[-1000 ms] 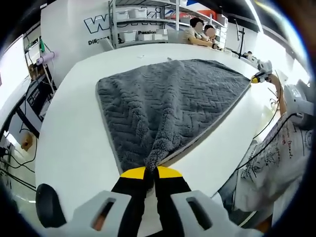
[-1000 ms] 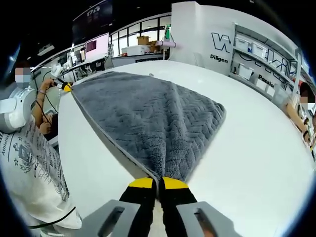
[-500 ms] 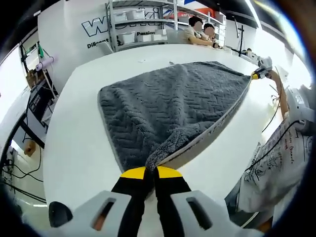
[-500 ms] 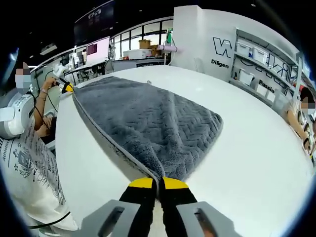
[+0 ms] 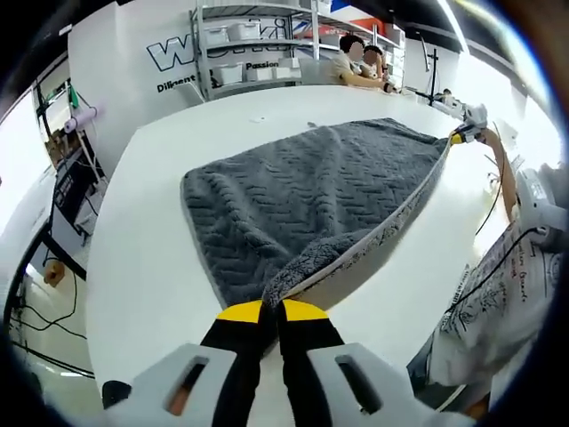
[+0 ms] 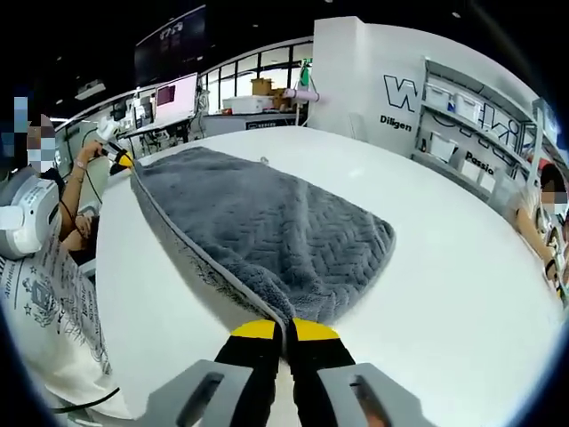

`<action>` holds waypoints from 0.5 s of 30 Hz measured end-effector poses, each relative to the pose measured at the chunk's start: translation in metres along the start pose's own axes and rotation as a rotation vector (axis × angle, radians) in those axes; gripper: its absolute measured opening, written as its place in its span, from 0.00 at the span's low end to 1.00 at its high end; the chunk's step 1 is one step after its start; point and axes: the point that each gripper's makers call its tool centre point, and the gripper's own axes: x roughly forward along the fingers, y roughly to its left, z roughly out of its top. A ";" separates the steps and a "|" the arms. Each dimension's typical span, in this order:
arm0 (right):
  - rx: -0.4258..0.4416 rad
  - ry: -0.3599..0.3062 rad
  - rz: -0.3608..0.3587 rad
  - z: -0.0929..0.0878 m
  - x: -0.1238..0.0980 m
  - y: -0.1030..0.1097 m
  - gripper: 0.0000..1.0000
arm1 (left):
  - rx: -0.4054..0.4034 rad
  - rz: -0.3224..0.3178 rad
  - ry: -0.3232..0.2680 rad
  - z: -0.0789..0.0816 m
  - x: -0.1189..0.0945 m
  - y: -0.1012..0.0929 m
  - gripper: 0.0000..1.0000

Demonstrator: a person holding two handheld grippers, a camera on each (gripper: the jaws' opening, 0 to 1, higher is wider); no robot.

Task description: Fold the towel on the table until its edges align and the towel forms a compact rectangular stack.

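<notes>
Vs. a sec ago, the near edge of the towel (image 5: 307, 200) has come higher off the table (image 5: 147, 222) — its pale printed underside now shows along the raised edge, where before it lay nearly flat. The far part of the towel rests on the table as it did.

Left claw (image 5: 272, 310) is pinched shut on one near corner of the towel, yellow tips tight together w/ grey pile bunched between them. Right claw (image 6: 284, 329) is likewise clamped on the other near corner. In the left gripper view the right claw (image 5: 461, 136) shows far off at the end of the lifted edge; in the right gripper view the left claw (image 6: 121, 158) shows at its end too.

Writing: big letters on the white wall (image 5: 133, 53) start "W", the rest hidden by shelves (image 5: 253, 44); smaller text below reads "Diligent" and "Passion" — in the right gripper view cut to "Diligen" and "Passio". The person's shirt (image 6: 40, 311) has print, too small to read.

Towel is grey, herringbone texture, on the white table. Its lifted edge runs straight from claw to claw, along the table's near side by the person; the body spreads away from that edge toward the table's middle.
</notes>
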 end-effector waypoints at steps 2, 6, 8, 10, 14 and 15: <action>-0.001 -0.005 -0.006 0.003 0.001 -0.004 0.04 | -0.001 0.003 -0.008 0.004 0.001 0.003 0.08; -0.002 -0.012 -0.014 0.009 0.004 -0.009 0.04 | -0.011 0.006 -0.024 0.009 0.004 0.008 0.08; -0.002 -0.013 -0.017 0.011 0.006 -0.012 0.04 | -0.021 0.007 -0.033 0.011 0.006 0.010 0.08; -0.005 -0.017 -0.020 0.014 0.006 -0.013 0.04 | -0.031 0.008 -0.043 0.013 0.008 0.012 0.08; -0.006 -0.025 -0.021 0.019 0.006 -0.017 0.04 | -0.046 0.011 -0.062 0.017 0.011 0.017 0.08; -0.004 -0.025 -0.020 0.020 0.006 -0.018 0.04 | -0.049 0.011 -0.065 0.018 0.011 0.018 0.08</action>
